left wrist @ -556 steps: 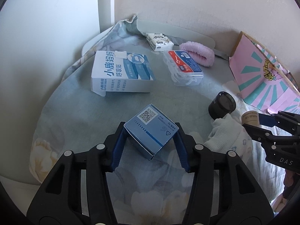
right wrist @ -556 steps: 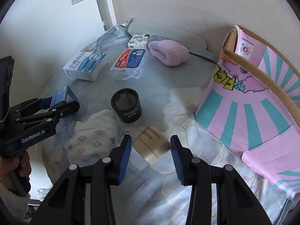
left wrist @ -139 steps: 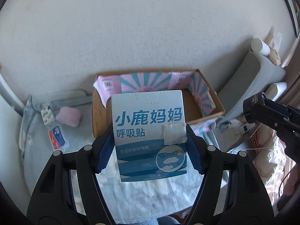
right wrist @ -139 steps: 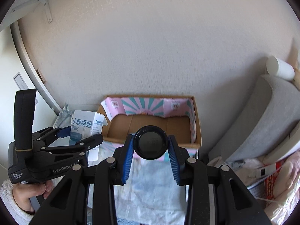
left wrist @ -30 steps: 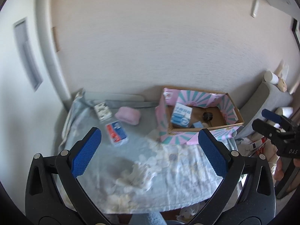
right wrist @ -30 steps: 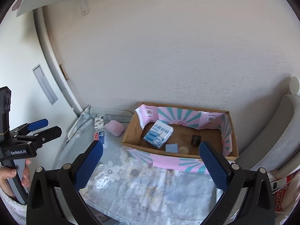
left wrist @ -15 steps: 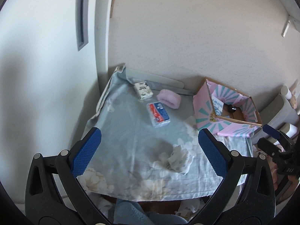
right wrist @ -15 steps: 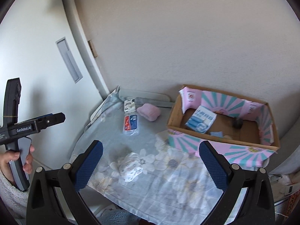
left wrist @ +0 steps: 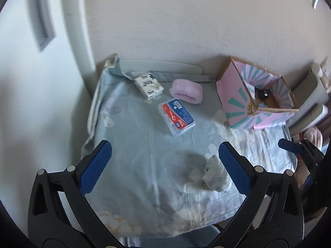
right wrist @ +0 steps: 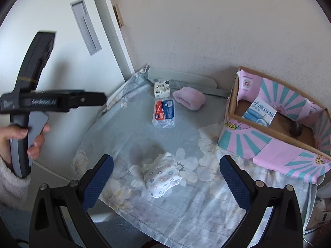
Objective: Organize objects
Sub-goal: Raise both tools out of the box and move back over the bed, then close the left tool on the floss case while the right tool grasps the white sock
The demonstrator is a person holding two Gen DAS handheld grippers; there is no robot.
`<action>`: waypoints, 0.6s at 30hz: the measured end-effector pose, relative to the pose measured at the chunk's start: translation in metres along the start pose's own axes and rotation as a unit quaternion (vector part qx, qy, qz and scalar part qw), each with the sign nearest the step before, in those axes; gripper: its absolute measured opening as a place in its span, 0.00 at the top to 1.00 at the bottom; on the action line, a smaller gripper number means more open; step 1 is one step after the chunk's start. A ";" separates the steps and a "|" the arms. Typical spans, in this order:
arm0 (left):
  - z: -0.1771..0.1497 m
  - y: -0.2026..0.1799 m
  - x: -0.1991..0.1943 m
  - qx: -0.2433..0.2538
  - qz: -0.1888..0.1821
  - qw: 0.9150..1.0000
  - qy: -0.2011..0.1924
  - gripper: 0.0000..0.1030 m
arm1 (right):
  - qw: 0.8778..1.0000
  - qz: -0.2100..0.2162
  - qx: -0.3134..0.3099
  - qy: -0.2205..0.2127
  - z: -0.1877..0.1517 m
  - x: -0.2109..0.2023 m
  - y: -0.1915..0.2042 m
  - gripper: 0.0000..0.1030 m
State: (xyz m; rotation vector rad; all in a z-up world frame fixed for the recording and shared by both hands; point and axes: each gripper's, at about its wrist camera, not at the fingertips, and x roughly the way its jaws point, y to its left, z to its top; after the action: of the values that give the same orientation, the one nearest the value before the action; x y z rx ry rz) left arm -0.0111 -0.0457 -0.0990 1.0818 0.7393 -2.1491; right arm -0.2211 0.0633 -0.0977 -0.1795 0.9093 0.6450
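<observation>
Both claws hang spread and empty above the bench: the left claw (left wrist: pixel 165 165) and the right claw (right wrist: pixel 166 178). Judging by the cardboard box (right wrist: pixel 233 111) ahead and right of the right claw, the job looks partly done: a blue-and-white carton (right wrist: pixel 259 113) and a dark round object (right wrist: pixel 295 129) lie inside. Still out on the floral cloth (right wrist: pixel 128 136) are the patterned sock bundle (right wrist: pixel 162 174) between the right claw's fingers, and farther ahead the clear floss-pick case (right wrist: pixel 164 113), pink towel roll (right wrist: pixel 189 99) and tissue pack (right wrist: pixel 162 91).
</observation>
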 end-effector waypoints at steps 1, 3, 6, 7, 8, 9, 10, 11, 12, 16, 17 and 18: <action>0.003 -0.002 0.010 0.015 -0.007 1.000 0.009 0.00 | 1.000 -0.002 -0.005 0.006 -0.002 0.007 0.002 0.01; 0.010 -0.007 0.032 0.049 -0.023 0.998 0.032 0.00 | 1.000 0.003 -0.010 0.017 -0.006 0.017 0.004 0.01; 0.016 -0.017 0.064 0.101 -0.032 0.992 0.064 0.00 | 0.999 0.005 -0.020 0.033 -0.013 0.034 0.007 0.01; 0.017 -0.020 0.075 0.120 -0.030 0.990 0.072 0.00 | 0.999 0.005 -0.023 0.040 -0.015 0.041 0.007 0.01; 0.018 -0.022 0.086 0.136 -0.028 0.987 0.080 0.00 | 0.999 0.005 -0.026 0.043 -0.017 0.046 0.007 0.01; 0.019 -0.023 0.094 0.148 -0.026 0.985 0.087 0.00 | 0.998 0.003 -0.029 0.048 -0.019 0.052 0.007 0.01; 0.021 -0.024 0.103 0.160 -0.027 0.982 0.094 0.00 | 0.998 0.002 -0.031 0.051 -0.020 0.055 0.007 0.01; 0.022 -0.025 0.111 0.171 -0.026 0.980 0.099 0.00 | 0.998 0.002 -0.035 0.054 -0.021 0.060 0.006 0.01; 0.023 -0.026 0.120 0.182 -0.024 0.977 0.104 0.00 | 0.998 0.002 -0.038 0.055 -0.022 0.064 0.006 0.01; 0.028 -0.031 0.144 0.224 -0.021 0.969 0.107 0.00 | 0.997 -0.012 -0.045 0.059 -0.027 0.079 0.006 0.01; 0.029 -0.032 0.149 0.232 -0.019 0.966 0.109 0.00 | 0.997 -0.016 -0.047 0.059 -0.029 0.082 0.007 0.01; 0.030 -0.033 0.156 0.242 -0.021 0.963 0.117 0.00 | 0.997 -0.018 -0.047 0.059 -0.030 0.084 0.007 0.01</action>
State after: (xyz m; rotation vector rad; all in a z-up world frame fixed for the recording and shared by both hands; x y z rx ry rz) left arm -0.1244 -0.0873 -0.2076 1.6036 0.3355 -2.3271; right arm -0.2083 0.0941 -0.1810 -0.3212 0.9872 0.6491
